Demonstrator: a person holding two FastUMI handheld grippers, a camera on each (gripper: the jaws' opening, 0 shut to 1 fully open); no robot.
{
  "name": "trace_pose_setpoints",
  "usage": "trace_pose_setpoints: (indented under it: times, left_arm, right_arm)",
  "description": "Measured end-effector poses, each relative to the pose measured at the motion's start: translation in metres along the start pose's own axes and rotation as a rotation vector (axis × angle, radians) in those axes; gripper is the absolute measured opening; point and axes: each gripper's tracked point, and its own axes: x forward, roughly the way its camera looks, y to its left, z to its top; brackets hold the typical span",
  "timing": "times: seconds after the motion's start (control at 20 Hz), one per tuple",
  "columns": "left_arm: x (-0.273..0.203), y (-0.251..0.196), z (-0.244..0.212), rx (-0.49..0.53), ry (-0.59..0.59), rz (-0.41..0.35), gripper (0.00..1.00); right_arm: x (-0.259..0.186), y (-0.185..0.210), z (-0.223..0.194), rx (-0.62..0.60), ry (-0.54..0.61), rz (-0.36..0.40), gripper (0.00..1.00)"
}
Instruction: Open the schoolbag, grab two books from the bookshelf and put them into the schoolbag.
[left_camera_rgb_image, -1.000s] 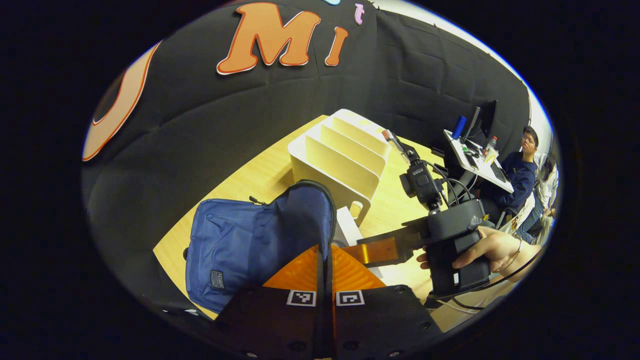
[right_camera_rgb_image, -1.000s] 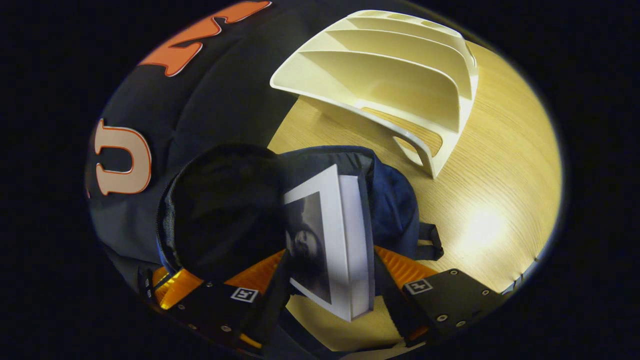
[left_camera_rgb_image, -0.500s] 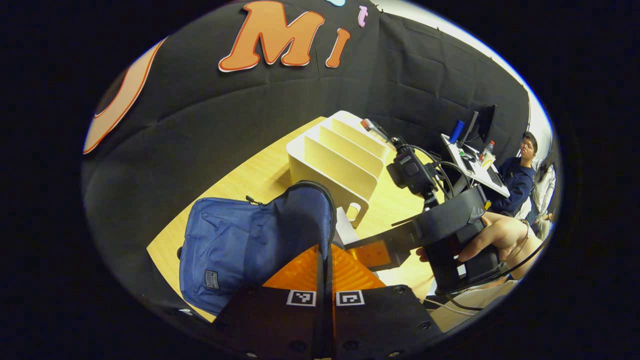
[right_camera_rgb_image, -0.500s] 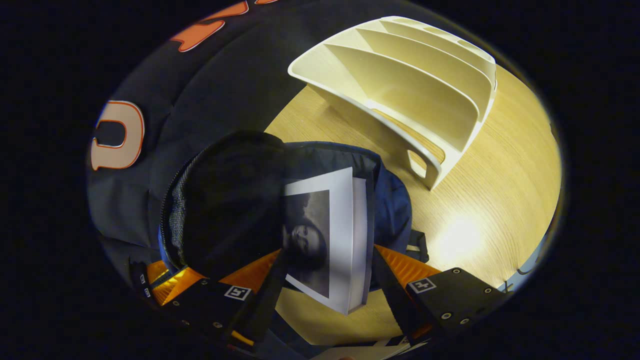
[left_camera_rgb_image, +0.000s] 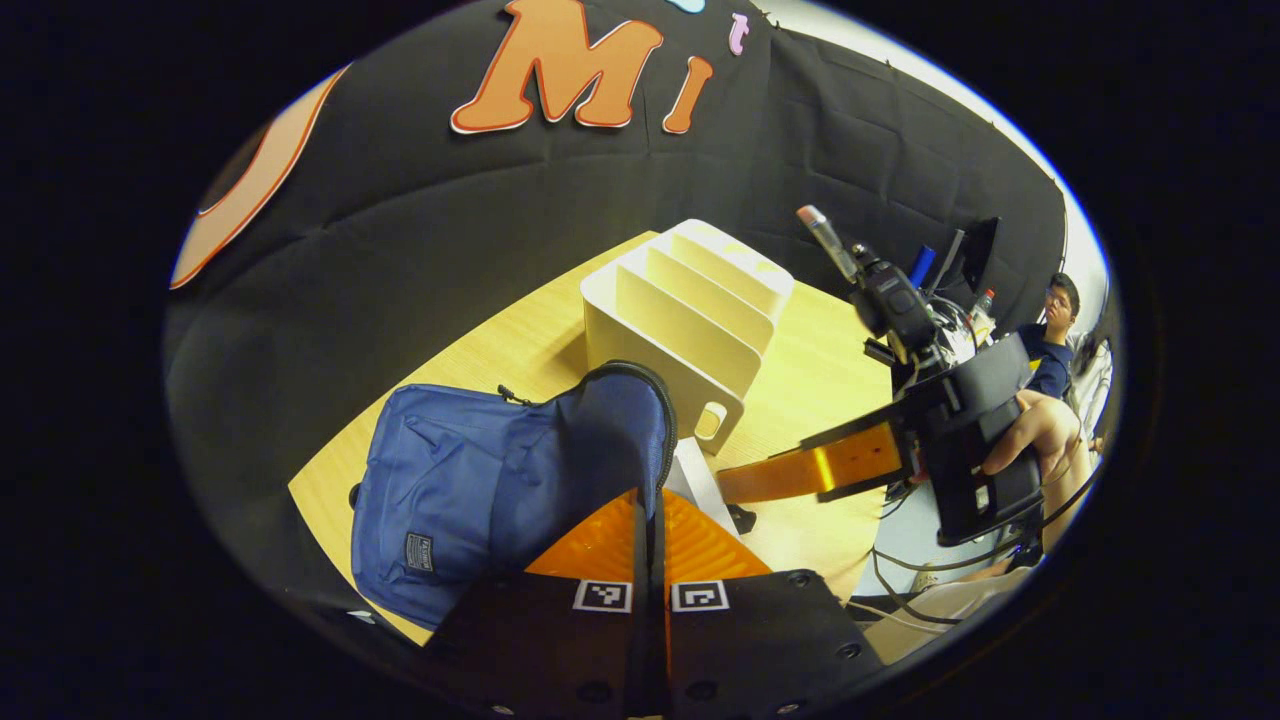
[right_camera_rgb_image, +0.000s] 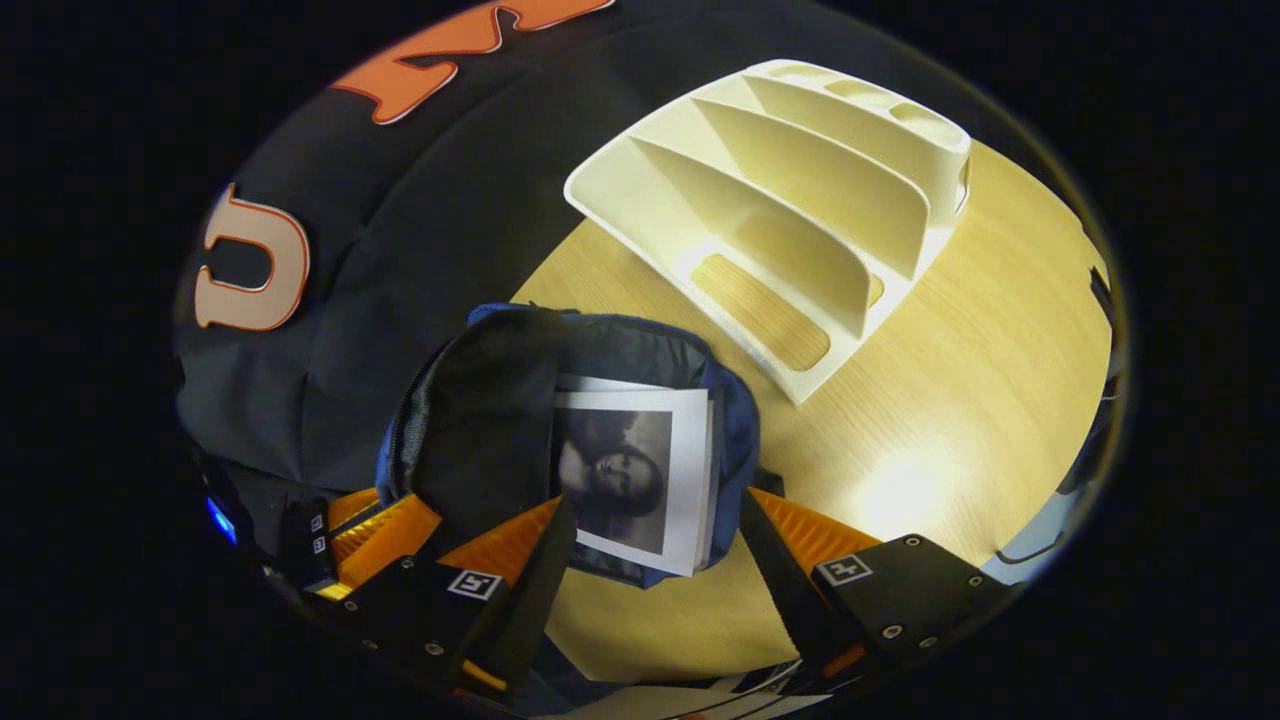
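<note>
Pinching the schoolbag (left_camera_rgb_image: 480, 490) flap between the clenched left gripper (left_camera_rgb_image: 650, 500), spreading the right gripper (right_camera_rgb_image: 650, 520) released, straddling the book (right_camera_rgb_image: 630, 475).

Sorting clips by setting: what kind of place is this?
Likely a lab recording booth: a black cloth wall backs a wooden table, and a person sits at a computer desk beyond.

Left gripper view low beside schoolbag (left_camera_rgb_image: 470, 490); right gripper view above; both share bookshelf (right_camera_rgb_image: 790, 210).
</note>
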Motion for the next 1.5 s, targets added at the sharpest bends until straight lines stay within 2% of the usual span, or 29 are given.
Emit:
trace_pose_setpoints:
  times: [0.25,0.4,0.8,0.9,0.95,1.0,1.05,1.2,1.25,1.5]
  left_arm:
    - [0.006,-0.006,-0.001,0.008,0.021,0.059,0.00]
    - [0.014,-0.013,-0.003,-0.001,0.044,0.109,0.00]
    - [0.049,-0.048,-0.024,-0.135,0.135,0.234,0.03]
    - [0.059,-0.060,-0.030,-0.200,0.152,0.239,0.12]
    - [0.063,-0.066,-0.032,-0.235,0.153,0.236,0.25]
    - [0.061,-0.071,-0.041,-0.258,0.150,0.244,0.30]
    - [0.059,-0.074,-0.048,-0.277,0.146,0.258,0.44]
    - [0.059,-0.081,-0.051,-0.332,0.133,0.296,0.95]
    - [0.057,-0.085,-0.051,-0.341,0.123,0.309,1.00]
    - [0.052,-0.091,-0.033,-0.359,0.039,0.378,0.99]
  right_arm:
    - [-0.047,-0.047,0.035,-0.082,-0.087,-0.041,0.98]
    - [-0.068,-0.074,0.060,-0.085,-0.110,-0.030,0.98]
    - [-0.073,-0.138,0.100,-0.194,0.013,0.007,0.98]
    - [-0.074,-0.148,0.112,-0.226,0.037,0.010,0.98]
    - [-0.073,-0.151,0.116,-0.237,0.043,0.015,0.98]
    - [-0.075,-0.154,0.121,-0.251,0.050,0.022,0.98]
    - [-0.075,-0.156,0.125,-0.265,0.058,0.025,0.98]
    - [-0.076,-0.164,0.132,-0.294,0.075,0.035,0.98]
    - [-0.076,-0.165,0.134,-0.299,0.078,0.042,0.98]
    - [-0.084,-0.167,0.155,-0.347,0.044,0.068,0.98]
